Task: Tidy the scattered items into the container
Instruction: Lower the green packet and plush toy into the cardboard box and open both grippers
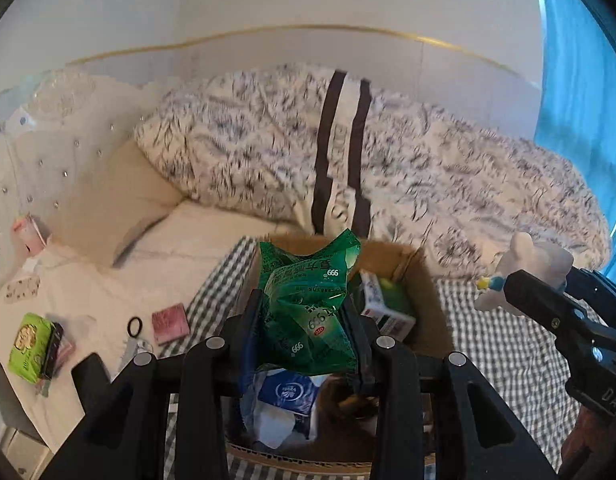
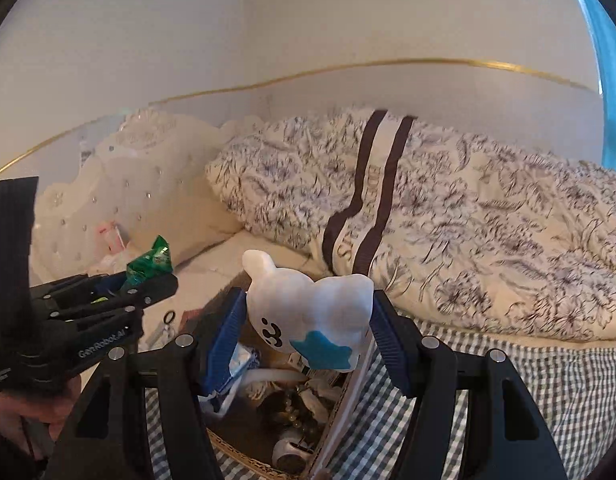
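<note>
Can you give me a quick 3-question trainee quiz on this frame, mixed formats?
1. True or false: the left claw is empty.
2. Multiple choice: what does the right claw hold? A) a pink card B) a white plush toy with a blue patch C) a hair tie
3. Fill in: both claws are above the open ______ box on the checked cloth.

Key: 1 false, it grips a green sachet bag. 2 B. 3 cardboard.
</note>
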Motion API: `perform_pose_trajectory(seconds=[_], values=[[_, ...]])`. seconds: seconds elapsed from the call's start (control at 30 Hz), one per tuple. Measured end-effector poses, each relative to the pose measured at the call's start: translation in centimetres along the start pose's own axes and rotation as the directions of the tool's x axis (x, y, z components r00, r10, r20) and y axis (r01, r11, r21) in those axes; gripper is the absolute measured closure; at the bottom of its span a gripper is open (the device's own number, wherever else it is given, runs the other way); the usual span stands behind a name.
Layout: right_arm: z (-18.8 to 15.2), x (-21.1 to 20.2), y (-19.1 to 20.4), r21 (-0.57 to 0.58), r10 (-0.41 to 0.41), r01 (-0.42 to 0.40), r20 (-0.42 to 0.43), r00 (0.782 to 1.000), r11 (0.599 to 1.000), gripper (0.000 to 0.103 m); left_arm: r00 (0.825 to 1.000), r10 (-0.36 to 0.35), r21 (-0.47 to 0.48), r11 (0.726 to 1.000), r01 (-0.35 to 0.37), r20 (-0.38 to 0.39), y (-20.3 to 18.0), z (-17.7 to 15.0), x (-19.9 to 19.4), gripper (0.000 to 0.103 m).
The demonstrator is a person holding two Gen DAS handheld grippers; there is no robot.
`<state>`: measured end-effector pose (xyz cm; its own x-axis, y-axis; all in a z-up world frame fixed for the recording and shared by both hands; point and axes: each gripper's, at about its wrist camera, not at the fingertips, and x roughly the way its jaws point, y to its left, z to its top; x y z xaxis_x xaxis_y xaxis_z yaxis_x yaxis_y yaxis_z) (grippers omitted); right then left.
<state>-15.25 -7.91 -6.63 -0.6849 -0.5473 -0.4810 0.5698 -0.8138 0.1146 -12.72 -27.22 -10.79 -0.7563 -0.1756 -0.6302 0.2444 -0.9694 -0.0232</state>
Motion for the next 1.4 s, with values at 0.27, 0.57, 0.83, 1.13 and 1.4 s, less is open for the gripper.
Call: perform_pose_trajectory(seconds=[0.27,0.57,0.83,1.13,1.4], values=[[-2.2,4.8,0.0,-0.009,0.014,-0.015,-0.100,0.995,1.000,0.041,0.995,-0.005,-0.001,1.000,0.005,-0.097,0.6,-1.5,4.6,0.068],[-4.4,8.8,0.7,-0.036,0.025,-0.033,-0.211,0.977,0.999,0.041,0.980,-0.006,0.003,1.000,0.007,-0.197,0.9,-3.1,7.8,0.067],[-5.2,9.6,0.8,-0.043,0.014,-0.025,-0.233,0.972,0.999,0.040,0.981,-0.013,-0.002,1.000,0.013,-0.192,1.0,-2.9,8.0,0.043],[-4.5,8.6,0.6,-0.006,0.047,-0.049,-0.190,0.981,0.999,0.032,0.991,0.021,-0.030,0.999,-0.025,-0.136,1.5,-1.6,5.8,0.022],[-3.0,6.5,0.6,0.003,0.048,-0.048,-0.146,0.988,0.999,0.032,0.995,0.019,-0.043,0.999,-0.024,-0.094,1.7,-0.6,3.2,0.022]])
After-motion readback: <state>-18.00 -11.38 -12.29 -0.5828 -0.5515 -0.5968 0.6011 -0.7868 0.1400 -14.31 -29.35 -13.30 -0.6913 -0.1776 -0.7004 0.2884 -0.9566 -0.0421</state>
